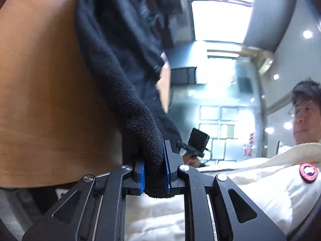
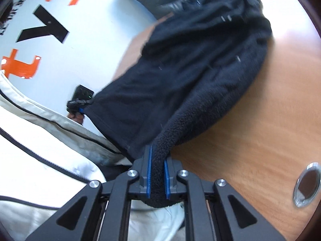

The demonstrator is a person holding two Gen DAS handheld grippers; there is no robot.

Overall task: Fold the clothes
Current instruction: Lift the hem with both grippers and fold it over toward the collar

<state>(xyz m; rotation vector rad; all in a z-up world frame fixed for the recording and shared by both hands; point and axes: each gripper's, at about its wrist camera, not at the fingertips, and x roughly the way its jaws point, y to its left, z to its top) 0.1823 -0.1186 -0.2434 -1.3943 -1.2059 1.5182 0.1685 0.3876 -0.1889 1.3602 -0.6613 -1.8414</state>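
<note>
Pinching nubby dark fleece garment (image 1: 128, 92), both blue-padded tools (image 1: 154, 172) (image 2: 157, 177).

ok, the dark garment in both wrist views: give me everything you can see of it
The fleece garment is navy to black, nubby pile on one face, smoother knit with a stitched hem on the other. It is bunched, not folded. One edge is pinched in the left gripper, another in the right gripper, blue pads pressed on the fabric. The cloth sags between them, its far part lying on the wooden table. The nearer part hangs before the person's white jacket.
</note>
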